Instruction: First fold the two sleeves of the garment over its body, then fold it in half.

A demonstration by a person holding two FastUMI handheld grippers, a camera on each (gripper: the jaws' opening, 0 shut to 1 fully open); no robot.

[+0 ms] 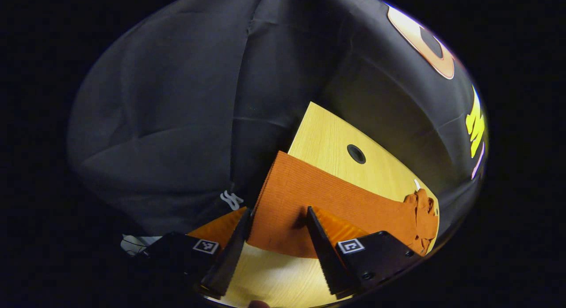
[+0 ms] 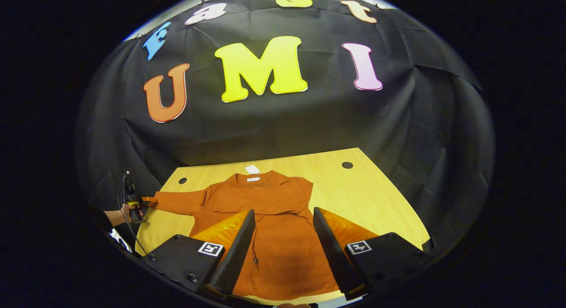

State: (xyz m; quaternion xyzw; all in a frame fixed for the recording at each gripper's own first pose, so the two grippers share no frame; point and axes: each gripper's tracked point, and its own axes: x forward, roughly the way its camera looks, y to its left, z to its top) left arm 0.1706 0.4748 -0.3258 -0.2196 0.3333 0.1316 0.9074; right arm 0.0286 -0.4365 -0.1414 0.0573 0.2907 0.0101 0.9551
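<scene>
An orange long-sleeved garment lies flat on the wooden table, collar at the far side. One sleeve is folded across the chest. The other sleeve stretches out to the left. Its ribbed cuff lies between the spread fingers of my left gripper, which stands open over it. That gripper, held by a hand, also appears at the cuff's end in the right gripper view. My right gripper hovers open above the garment's lower body with nothing between its fingers.
The table has round cable holes near its far corners, one also in the left gripper view. A white tag sticks out at the collar. Black cloth walls surround the table. Bare wood lies right of the garment.
</scene>
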